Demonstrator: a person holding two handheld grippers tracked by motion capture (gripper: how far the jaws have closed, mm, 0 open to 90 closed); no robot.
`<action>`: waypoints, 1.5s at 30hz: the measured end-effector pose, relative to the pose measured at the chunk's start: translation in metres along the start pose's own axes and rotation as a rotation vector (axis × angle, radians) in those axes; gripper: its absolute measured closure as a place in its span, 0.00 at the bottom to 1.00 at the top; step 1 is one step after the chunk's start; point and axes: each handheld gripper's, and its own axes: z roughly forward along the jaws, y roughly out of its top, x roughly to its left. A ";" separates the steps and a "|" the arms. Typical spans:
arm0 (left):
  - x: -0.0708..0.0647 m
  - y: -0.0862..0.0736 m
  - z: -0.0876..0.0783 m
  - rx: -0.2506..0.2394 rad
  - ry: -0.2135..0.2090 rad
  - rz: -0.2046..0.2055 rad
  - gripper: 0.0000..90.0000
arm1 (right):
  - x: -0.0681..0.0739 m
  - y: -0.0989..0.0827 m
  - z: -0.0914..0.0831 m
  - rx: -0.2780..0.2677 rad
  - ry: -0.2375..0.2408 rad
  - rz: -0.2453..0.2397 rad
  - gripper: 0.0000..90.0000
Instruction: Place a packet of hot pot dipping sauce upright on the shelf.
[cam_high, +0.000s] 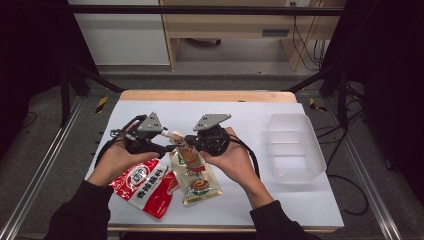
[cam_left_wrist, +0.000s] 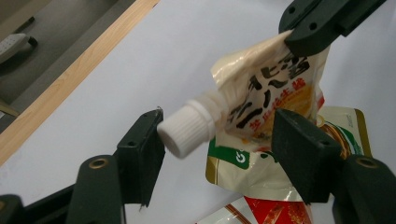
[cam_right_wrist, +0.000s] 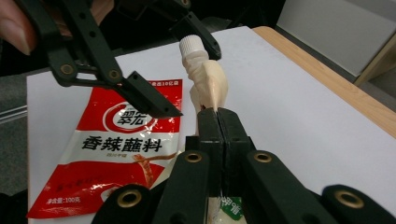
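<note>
A cream spouted pouch (cam_high: 196, 175) with a white screw cap (cam_high: 172, 135) is lifted at its top end above the white table (cam_high: 250, 112). My right gripper (cam_high: 189, 143) is shut on the pouch's upper edge (cam_right_wrist: 210, 84), with its two jaws pressed together at the seam (cam_right_wrist: 217, 114). My left gripper (cam_left_wrist: 217, 140) stands open with the cap (cam_left_wrist: 186, 128) between its jaws; the cap lies close to one jaw and well clear of the other. One of its fingers (cam_right_wrist: 144, 95) hangs over a red sachet (cam_right_wrist: 121, 149).
The red sachet (cam_high: 145, 187) lies flat at the front left, partly under the pouch's lower end. A clear plastic tub (cam_high: 295, 147) stands at the right. The table's wooden far edge (cam_high: 207, 95) runs behind the white sheet.
</note>
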 end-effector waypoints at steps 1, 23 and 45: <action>0.000 0.000 0.000 0.000 0.000 0.000 0.40 | 0.001 0.000 0.001 -0.003 0.007 -0.003 1.00; 0.002 0.011 0.004 0.014 -0.095 -0.014 0.79 | -0.007 -0.011 -0.005 -0.023 -0.006 0.026 1.00; -0.012 0.053 0.000 0.073 -0.148 0.100 0.82 | -0.015 -0.011 -0.029 0.076 -0.038 -0.049 0.95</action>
